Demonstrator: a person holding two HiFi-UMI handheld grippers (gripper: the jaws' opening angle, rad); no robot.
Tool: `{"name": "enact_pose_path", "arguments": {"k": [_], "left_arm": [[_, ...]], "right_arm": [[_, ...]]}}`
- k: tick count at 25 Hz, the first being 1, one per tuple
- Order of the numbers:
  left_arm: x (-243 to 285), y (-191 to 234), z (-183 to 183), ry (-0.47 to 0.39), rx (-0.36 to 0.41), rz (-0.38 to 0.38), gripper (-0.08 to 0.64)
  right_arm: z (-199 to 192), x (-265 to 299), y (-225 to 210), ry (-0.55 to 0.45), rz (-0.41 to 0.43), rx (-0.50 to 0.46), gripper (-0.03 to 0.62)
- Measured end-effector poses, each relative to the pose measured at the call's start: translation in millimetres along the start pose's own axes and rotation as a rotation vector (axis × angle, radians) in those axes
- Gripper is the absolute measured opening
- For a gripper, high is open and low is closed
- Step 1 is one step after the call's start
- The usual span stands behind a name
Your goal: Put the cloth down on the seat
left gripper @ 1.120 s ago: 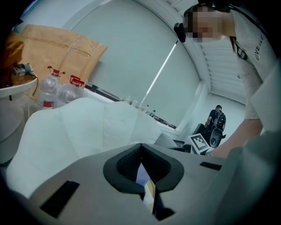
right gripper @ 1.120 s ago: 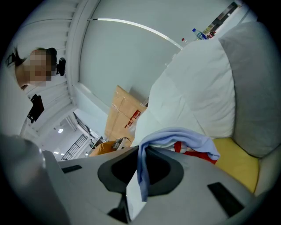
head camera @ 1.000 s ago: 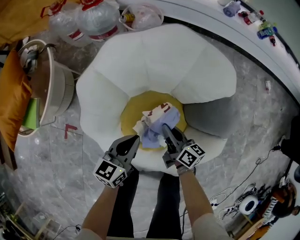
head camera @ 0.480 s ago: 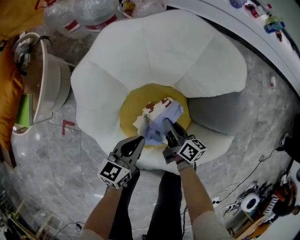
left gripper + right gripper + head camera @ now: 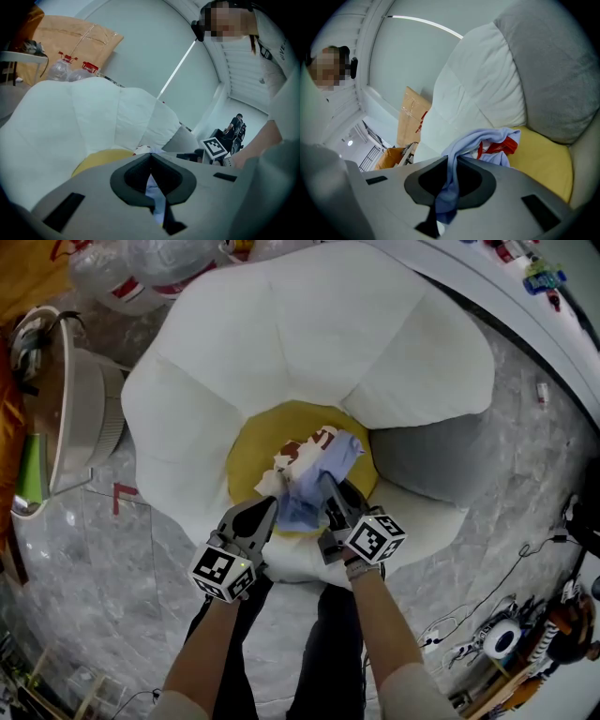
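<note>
A crumpled light-blue cloth (image 5: 314, 470) with white and red parts lies bunched on the yellow seat (image 5: 258, 442) of a white petal-shaped chair (image 5: 319, 334). My left gripper (image 5: 265, 514) reaches the cloth's near left edge and is shut on a blue fold (image 5: 154, 192), as the left gripper view shows. My right gripper (image 5: 330, 491) is shut on the cloth at its near right side. In the right gripper view the cloth (image 5: 487, 140) runs from the jaws (image 5: 451, 161) out over the seat (image 5: 543, 164).
A grey cushion (image 5: 422, 456) fills the chair's right side. A round white side table (image 5: 80, 418) stands on the left, with water bottles (image 5: 141, 268) behind it. Cables and gear (image 5: 506, 634) lie on the marble floor at the lower right. The person's dark trousers (image 5: 328, 643) are just in front of the chair.
Both grippers, still shut on the cloth, have shifted slightly forward over the seat's front edge. The cloth stays bunched on the yellow seat.
</note>
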State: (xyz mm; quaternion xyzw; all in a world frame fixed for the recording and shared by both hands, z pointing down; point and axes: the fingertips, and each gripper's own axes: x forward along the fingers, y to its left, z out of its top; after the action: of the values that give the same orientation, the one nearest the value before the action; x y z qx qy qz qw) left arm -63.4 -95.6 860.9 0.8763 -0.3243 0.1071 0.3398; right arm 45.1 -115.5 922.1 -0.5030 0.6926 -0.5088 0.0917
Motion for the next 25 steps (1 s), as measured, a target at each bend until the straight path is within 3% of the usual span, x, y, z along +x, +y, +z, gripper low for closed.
{"name": "enact_pose_path", "arguments": {"k": [12,25], "left_arm": [[8,8,-21,0.012,-0.008,-0.002,0.012],[4,7,-28,0.012,-0.01,0.006,0.012]], "right_arm": [[-12,9,-26,0.032,-0.068,-0.014,0.054],[-10,7,-23,0.012,-0.051,-0.02,0.057]]}}
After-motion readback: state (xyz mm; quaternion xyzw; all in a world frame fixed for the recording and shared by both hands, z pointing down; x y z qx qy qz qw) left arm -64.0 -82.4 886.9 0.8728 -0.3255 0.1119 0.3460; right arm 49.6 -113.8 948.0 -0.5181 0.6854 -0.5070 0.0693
